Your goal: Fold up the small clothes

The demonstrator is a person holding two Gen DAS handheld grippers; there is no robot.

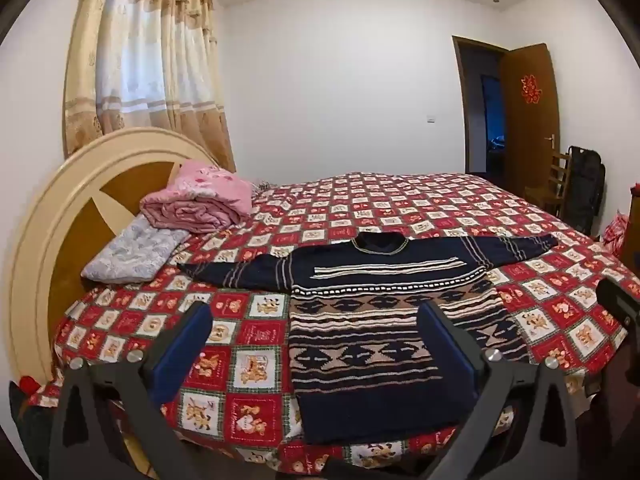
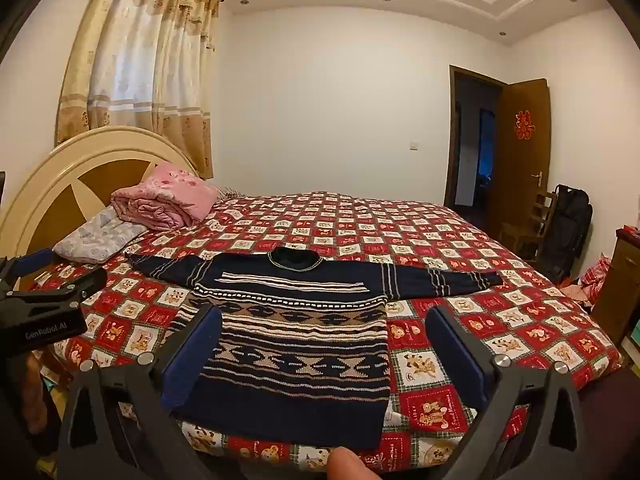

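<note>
Both hand-held grippers, the left (image 1: 316, 344) and the right (image 2: 324, 348), are wide open and hold nothing. They hang above the near edge of the bed (image 1: 400, 200). A dark striped sweater (image 1: 376, 300) lies flat on the red checked cover, sleeves spread out. Pink and pale blankets (image 1: 200, 200) sit by the headboard.

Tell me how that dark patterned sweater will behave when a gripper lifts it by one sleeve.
The sweater lies flat and knitted, so it will likely droop, its body trailing. It looks thick, so probably heavy for cloth. The bedspread beneath may drag against it.
</note>
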